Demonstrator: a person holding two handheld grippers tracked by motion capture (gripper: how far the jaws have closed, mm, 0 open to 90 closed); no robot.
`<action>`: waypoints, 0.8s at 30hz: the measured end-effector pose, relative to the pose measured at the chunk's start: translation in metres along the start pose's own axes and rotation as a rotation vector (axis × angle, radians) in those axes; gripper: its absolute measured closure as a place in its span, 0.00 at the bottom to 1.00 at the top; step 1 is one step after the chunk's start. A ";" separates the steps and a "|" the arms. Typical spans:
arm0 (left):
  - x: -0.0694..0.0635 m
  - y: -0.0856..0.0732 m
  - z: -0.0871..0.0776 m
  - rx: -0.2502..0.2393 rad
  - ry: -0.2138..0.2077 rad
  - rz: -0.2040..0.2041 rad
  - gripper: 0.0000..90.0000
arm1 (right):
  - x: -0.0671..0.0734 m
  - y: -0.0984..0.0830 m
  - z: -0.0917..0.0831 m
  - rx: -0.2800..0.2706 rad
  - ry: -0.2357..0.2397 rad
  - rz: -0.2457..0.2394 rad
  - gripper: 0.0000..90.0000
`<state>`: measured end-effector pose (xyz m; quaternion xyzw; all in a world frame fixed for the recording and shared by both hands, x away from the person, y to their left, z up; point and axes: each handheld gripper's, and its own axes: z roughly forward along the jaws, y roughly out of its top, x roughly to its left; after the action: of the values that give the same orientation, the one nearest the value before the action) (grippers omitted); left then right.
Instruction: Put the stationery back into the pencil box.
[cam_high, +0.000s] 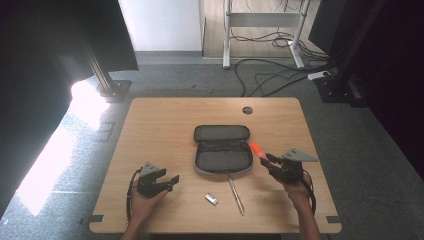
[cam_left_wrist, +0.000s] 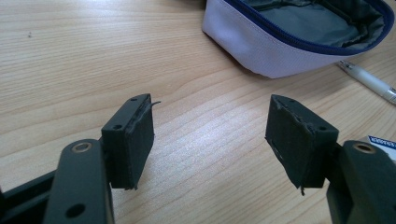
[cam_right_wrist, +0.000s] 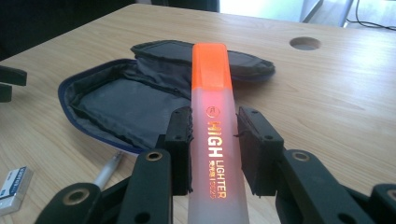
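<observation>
An orange highlighter (cam_right_wrist: 215, 126) with a frosted barrel lies between the jaws of my right gripper (cam_right_wrist: 214, 140), which is shut on it. Its orange cap (cam_high: 257, 149) points toward the open pencil case (cam_high: 222, 150) at the table's middle, just right of the case's edge. The case (cam_right_wrist: 121, 107) lies unzipped, its grey lining up, lid flap folded back. My left gripper (cam_high: 170, 181) rests at the front left of the table, open and empty; its pads (cam_left_wrist: 135, 140) stand wide apart over bare wood, facing the case's white side (cam_left_wrist: 261, 46).
A silver pen (cam_high: 235, 194) lies in front of the case, and a small white eraser (cam_high: 211, 199) sits to its left. A round cable hole (cam_high: 247, 110) is at the table's back. Beyond the table are cables and stand legs on the floor.
</observation>
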<state>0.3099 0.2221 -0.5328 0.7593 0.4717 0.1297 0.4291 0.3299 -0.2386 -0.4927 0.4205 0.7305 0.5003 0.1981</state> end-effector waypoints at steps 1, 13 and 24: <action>0.000 0.000 0.000 -0.001 0.000 -0.001 0.36 | 0.001 0.001 0.002 -0.001 0.005 -0.002 0.73; 0.003 0.000 -0.003 -0.010 0.001 -0.013 0.36 | 0.013 0.010 0.024 0.001 0.043 -0.022 0.73; 0.004 0.000 -0.003 -0.011 0.002 -0.016 0.36 | 0.022 0.019 0.039 -0.001 0.077 -0.039 0.73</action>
<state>0.3096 0.2270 -0.5319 0.7530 0.4775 0.1297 0.4337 0.3526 -0.1958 -0.4891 0.3864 0.7454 0.5126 0.1796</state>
